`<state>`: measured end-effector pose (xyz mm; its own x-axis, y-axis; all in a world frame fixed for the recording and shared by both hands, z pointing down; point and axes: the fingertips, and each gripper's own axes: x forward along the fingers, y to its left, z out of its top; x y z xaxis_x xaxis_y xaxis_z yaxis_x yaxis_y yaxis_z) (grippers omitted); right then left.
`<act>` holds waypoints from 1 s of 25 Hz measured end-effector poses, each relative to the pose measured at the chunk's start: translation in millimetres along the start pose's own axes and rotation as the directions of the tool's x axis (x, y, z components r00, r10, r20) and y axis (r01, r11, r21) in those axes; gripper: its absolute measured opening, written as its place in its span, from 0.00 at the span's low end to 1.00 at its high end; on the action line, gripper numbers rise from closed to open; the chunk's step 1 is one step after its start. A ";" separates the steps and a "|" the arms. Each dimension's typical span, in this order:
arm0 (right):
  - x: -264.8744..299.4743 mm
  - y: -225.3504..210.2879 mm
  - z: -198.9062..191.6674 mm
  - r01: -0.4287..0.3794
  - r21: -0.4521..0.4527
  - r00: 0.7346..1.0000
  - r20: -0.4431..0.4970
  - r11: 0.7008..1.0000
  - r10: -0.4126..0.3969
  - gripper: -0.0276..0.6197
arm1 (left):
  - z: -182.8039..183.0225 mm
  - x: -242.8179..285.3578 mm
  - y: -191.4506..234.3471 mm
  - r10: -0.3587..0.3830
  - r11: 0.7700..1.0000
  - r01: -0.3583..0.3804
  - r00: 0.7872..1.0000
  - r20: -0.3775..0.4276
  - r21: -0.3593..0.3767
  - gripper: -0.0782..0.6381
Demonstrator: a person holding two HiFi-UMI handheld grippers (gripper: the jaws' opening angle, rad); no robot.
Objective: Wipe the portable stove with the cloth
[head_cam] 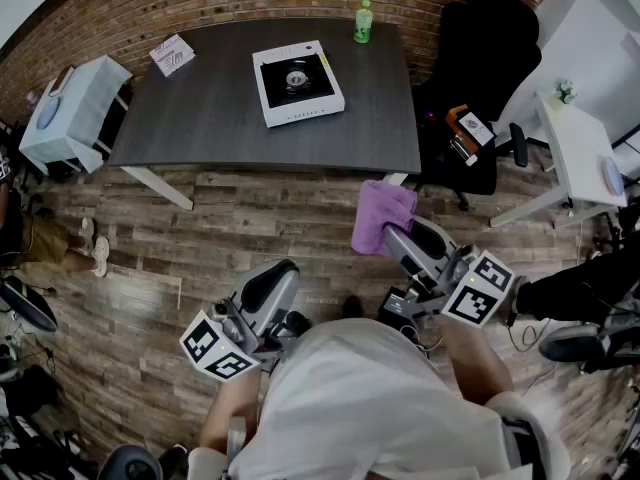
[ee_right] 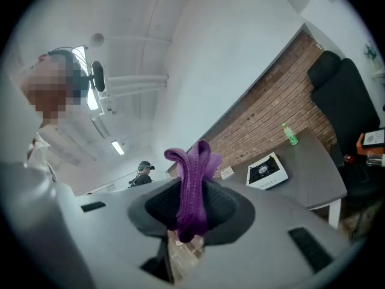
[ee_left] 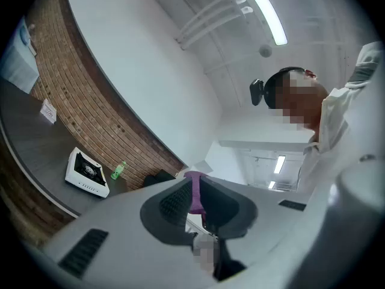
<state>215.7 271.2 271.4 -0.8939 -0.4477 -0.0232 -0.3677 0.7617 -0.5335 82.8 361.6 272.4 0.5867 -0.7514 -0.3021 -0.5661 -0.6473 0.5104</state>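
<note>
The white portable stove with a black burner sits on the far middle of the dark table. It also shows small in the left gripper view as stove and in the right gripper view as stove. My right gripper is shut on a purple cloth, held over the wooden floor well short of the table. The cloth bunches up between the right gripper's jaws. My left gripper hangs lower left, empty. The left gripper has jaws nearly together with only a thin slit.
A green bottle and a paper lie on the table's far side. A black office chair stands at its right end, a white desk further right, a white stand at left. A seated person's legs show at the left.
</note>
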 end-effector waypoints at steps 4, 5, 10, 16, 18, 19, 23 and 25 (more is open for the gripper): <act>-2.3 -1.5 1.1 0.003 -0.003 1.000 -0.003 1.000 -0.003 0.20 | 0.7 4.3 -0.7 0.001 1.000 -0.001 1.000 -0.005 0.003 0.17; -2.9 -2.6 1.2 0.005 -0.004 1.000 -0.004 1.000 -0.005 0.20 | 0.7 5.4 -0.6 0.002 1.000 -0.002 1.000 -0.005 0.003 0.17; -6.6 -9.2 0.9 0.015 -0.005 1.000 -0.010 1.000 -0.015 0.20 | -2.5 11.8 0.2 0.000 1.000 0.000 1.000 -0.008 0.001 0.17; -13.5 -18.5 6.1 0.048 -0.065 0.999 -0.011 0.997 -0.049 0.20 | -9.1 22.0 -0.7 -0.004 1.000 0.004 1.000 -0.010 -0.001 0.17; -14.7 -22.1 8.1 0.059 -0.080 0.998 -0.013 0.995 -0.061 0.20 | -10.5 25.9 -0.4 -0.002 1.000 0.002 1.000 -0.010 0.001 0.17; -14.6 -23.9 9.1 0.065 -0.085 0.998 -0.014 0.994 -0.066 0.20 | -10.8 27.6 0.0 0.000 1.000 0.000 1.000 -0.009 0.002 0.17; -15.6 -31.8 14.9 0.073 -0.080 0.997 -0.006 0.994 -0.074 0.20 | -13.6 33.7 1.4 0.011 1.000 -0.011 1.000 -0.007 0.008 0.17; -16.5 -36.7 16.8 0.058 -0.060 0.998 -0.018 0.997 -0.059 0.20 | -16.8 38.1 1.3 0.019 1.000 -0.019 1.000 -0.006 0.011 0.17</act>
<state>248.3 242.7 277.1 -0.8749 -0.4837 0.0233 -0.4336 0.7610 -0.4826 114.2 334.3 275.0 0.5794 -0.7625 -0.2879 -0.5830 -0.6346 0.5074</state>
